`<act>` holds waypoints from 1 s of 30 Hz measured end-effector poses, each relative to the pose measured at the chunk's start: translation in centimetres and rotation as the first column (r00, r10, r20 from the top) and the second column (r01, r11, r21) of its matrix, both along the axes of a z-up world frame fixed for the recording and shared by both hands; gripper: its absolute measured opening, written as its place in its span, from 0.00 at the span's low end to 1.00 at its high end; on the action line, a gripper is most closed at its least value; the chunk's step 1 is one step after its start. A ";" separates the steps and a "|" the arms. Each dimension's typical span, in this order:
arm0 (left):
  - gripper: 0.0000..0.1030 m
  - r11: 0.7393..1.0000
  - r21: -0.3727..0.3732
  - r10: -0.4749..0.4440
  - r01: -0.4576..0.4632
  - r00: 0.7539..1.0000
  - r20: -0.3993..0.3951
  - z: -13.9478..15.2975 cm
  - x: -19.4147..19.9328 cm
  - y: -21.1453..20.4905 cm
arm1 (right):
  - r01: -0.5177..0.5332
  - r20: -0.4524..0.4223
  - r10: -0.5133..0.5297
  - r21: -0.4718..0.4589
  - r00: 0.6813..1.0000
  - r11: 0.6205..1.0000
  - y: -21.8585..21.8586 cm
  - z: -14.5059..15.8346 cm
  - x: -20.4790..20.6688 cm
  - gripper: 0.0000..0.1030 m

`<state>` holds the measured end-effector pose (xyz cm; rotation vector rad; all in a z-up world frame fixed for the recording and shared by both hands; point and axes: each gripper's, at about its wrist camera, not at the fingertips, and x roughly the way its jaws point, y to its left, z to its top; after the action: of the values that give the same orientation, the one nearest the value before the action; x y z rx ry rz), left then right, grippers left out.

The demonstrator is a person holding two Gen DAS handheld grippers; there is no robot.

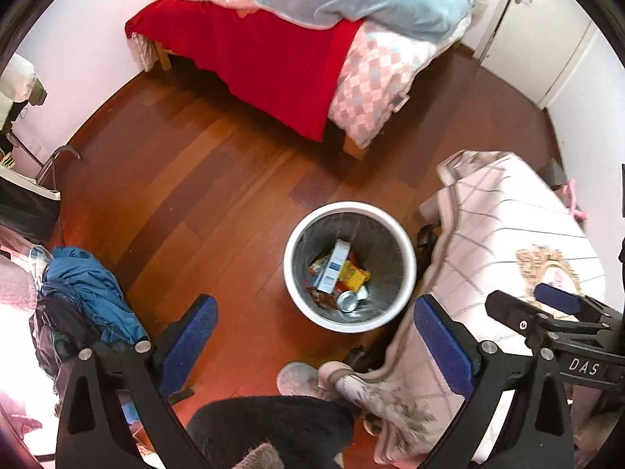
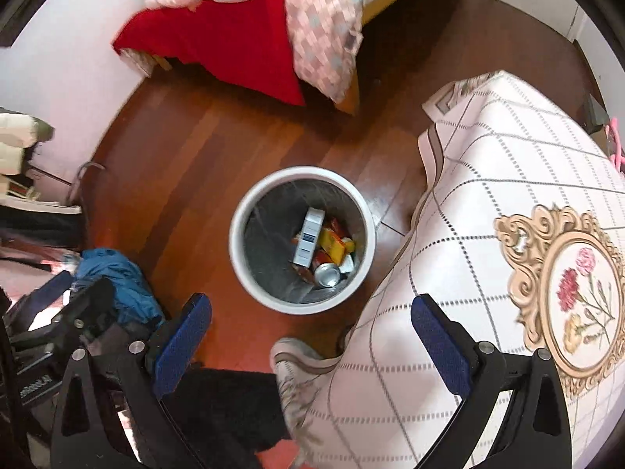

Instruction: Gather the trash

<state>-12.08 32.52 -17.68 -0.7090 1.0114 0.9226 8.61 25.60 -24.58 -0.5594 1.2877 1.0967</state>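
A white round trash bin stands on the wooden floor, also in the right wrist view. Inside lie a white and blue carton, yellow and red wrappers and a silver can. My left gripper is open and empty, held above and just short of the bin. My right gripper is open and empty, above the bin's near side and the table edge. The right gripper also shows at the right of the left wrist view.
A table with a pink checked cloth stands right of the bin. A bed with red and blue blankets lies beyond. Blue clothes are piled at left. A slippered foot is near the bin.
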 end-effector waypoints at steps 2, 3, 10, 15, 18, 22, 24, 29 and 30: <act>1.00 1.000 0.009 -0.012 0.012 0.999 0.030 2.0 -0.4 -1.2 | -0.008 -0.007 0.009 0.032 1.000 0.999 -1.5 2.2 -0.5 1.00; 1.00 1.000 0.015 -0.016 0.015 0.999 0.041 2.8 -0.6 -1.6 | -0.012 -0.010 0.012 0.047 1.000 0.999 -2.2 3.0 -0.7 1.00; 1.00 0.997 0.060 -0.060 0.053 0.991 0.117 8.6 -1.8 -4.6 | -0.028 -0.030 0.033 0.155 0.999 0.988 -6.6 9.9 -1.3 1.00; 1.00 0.995 0.078 -0.083 0.070 0.980 0.179 12.0 -2.8 -6.5 | -0.057 -0.057 0.071 0.221 0.996 0.974 -8.9 14.4 -2.2 1.00; 1.00 0.993 0.084 -0.094 0.078 0.973 0.209 13.6 -3.2 -7.4 | -0.078 -0.073 0.100 0.254 0.992 0.964 -10.2 16.6 -2.8 1.00; 1.00 0.992 0.079 -0.117 0.101 0.965 0.236 14.9 -3.7 -8.5 | -0.097 -0.103 0.130 0.278 0.986 0.956 -11.5 18.5 -3.5 1.00; 1.00 0.991 0.084 -0.125 0.108 0.962 0.241 15.4 -4.0 -9.0 | -0.106 -0.101 0.140 0.287 0.985 0.952 -12.0 19.2 -3.8 1.00; 1.00 0.989 0.098 -0.134 0.112 0.956 0.261 16.4 -4.6 -10.0 | -0.113 -0.107 0.150 0.294 0.983 0.949 -12.7 19.9 -4.0 1.00; 1.00 0.989 0.100 -0.134 0.112 0.955 0.264 16.5 -4.7 -10.0 | -0.115 -0.109 0.153 0.295 0.982 0.949 -12.8 20.0 -4.1 1.00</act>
<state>-16.79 22.51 -1.19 -0.6726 0.7614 0.7324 4.51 12.79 -4.54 -0.3641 1.1860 1.4266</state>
